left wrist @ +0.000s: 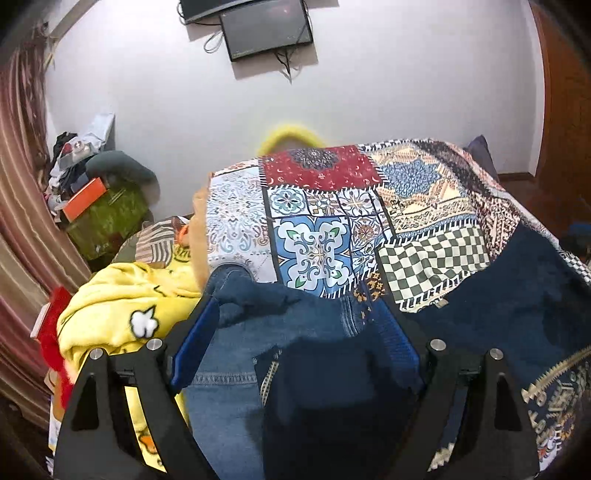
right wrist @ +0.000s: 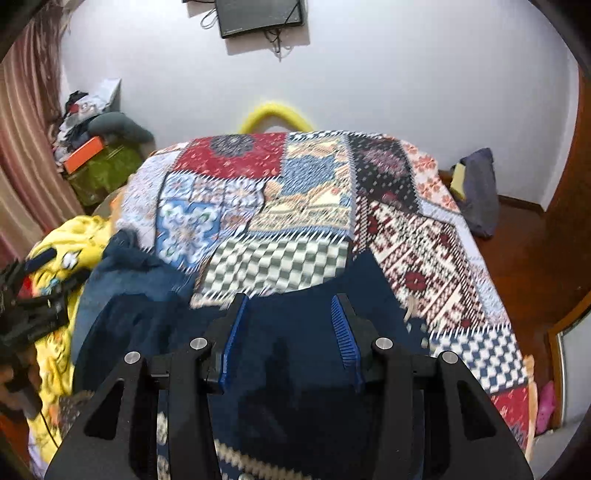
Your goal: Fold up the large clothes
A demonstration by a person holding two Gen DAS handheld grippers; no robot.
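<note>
A dark navy fleece garment [left wrist: 498, 314] with a cream patterned band lies on the near side of the bed, also in the right wrist view [right wrist: 295, 332]. A blue denim piece [left wrist: 229, 369] lies bunched at its left, also seen from the right wrist [right wrist: 122, 280]. My left gripper [left wrist: 295, 299] is open, its blue pads wide apart over the denim and navy cloth. My right gripper [right wrist: 290, 304] is open, its fingers spread just above the navy garment. The left gripper [right wrist: 33, 291] shows at the left edge of the right wrist view.
A patchwork bedspread [right wrist: 314, 192] covers the bed. A yellow cartoon blanket [left wrist: 122, 314] is heaped at the left. Boxes and clutter [left wrist: 99, 206] stand in the far left corner by a striped curtain. A screen [left wrist: 266, 26] hangs on the wall. Wooden floor [right wrist: 524, 251] lies to the right.
</note>
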